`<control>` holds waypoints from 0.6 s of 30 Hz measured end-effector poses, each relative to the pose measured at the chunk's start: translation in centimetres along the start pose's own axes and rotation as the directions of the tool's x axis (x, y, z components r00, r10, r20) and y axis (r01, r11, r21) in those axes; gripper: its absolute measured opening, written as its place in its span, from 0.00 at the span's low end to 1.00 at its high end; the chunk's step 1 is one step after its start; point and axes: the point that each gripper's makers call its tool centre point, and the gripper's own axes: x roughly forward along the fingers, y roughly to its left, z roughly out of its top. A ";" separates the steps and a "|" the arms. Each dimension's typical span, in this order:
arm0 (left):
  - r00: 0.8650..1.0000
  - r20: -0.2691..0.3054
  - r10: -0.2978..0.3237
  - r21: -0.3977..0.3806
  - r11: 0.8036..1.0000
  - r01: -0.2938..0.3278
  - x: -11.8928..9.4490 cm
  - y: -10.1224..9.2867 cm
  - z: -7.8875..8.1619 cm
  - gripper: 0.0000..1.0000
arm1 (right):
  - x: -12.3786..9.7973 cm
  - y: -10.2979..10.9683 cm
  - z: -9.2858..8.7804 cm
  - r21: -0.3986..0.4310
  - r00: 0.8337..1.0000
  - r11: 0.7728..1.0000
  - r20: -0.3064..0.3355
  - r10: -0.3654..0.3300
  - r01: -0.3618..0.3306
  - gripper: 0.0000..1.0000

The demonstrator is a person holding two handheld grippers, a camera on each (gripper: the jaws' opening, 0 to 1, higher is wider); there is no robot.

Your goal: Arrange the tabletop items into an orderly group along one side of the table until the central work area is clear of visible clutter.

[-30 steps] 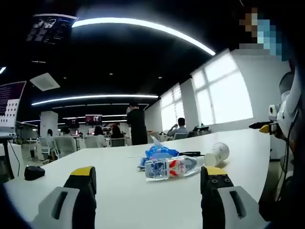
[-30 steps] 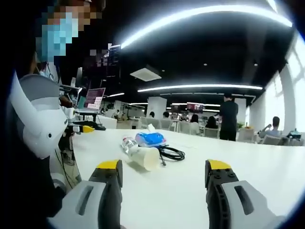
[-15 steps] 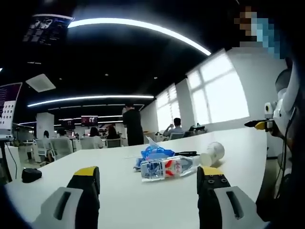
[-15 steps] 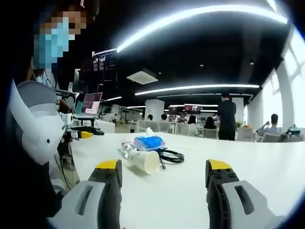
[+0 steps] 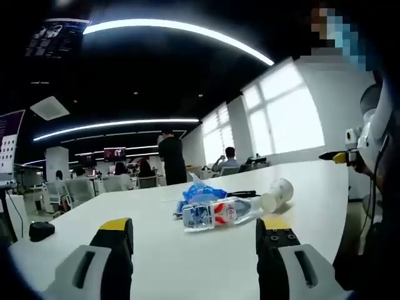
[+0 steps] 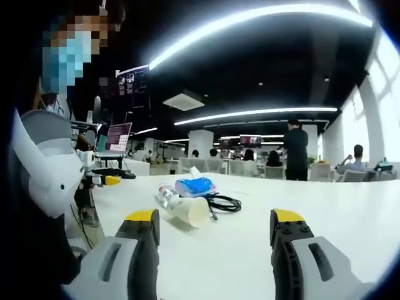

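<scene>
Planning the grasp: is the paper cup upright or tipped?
Tipped. The paper cup lies on its side on the table, open mouth toward the right gripper view, beside the lying water bottle. Contents: cannot tell.

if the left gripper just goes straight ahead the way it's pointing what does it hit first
Probably the water bottle lying on its side on the white table, roughly centred beyond the open left gripper. The blue packet sits just behind it. Depth is hard to judge here.
</scene>
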 end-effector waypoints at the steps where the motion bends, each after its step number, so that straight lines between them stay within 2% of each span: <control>1: 1.000 -0.003 -0.003 0.001 1.000 0.003 0.1 -0.1 0.0 0.80 | 0.0 0.0 -0.1 0.002 1.000 1.000 -0.005 0.000 0.000 0.69; 4: 1.000 -0.009 -0.011 -0.007 1.000 0.011 0.4 -0.2 -0.1 0.80 | 0.2 0.1 -0.7 0.014 0.999 1.000 -0.035 0.008 -0.007 0.70; 6: 1.000 -0.015 -0.016 -0.008 1.000 0.016 0.7 -0.3 -0.1 0.80 | 0.3 0.1 -0.6 -0.013 0.999 1.000 -0.040 0.009 -0.010 0.72; 13: 0.999 -0.011 -0.036 -0.006 0.999 0.036 1.4 -0.8 0.3 0.80 | 0.6 0.6 0.2 -0.023 0.999 0.999 -0.008 0.035 -0.036 0.70; 16: 0.999 -0.030 -0.038 -0.016 0.999 0.037 1.5 -0.9 0.1 0.80 | 0.5 -0.4 0.0 0.008 1.000 1.000 -0.009 -0.020 0.020 0.69; 18: 0.999 -0.037 -0.034 -0.017 0.999 0.033 1.5 -0.9 -0.1 0.80 | 0.3 -0.5 0.1 -0.002 1.000 1.000 0.006 -0.020 0.020 0.67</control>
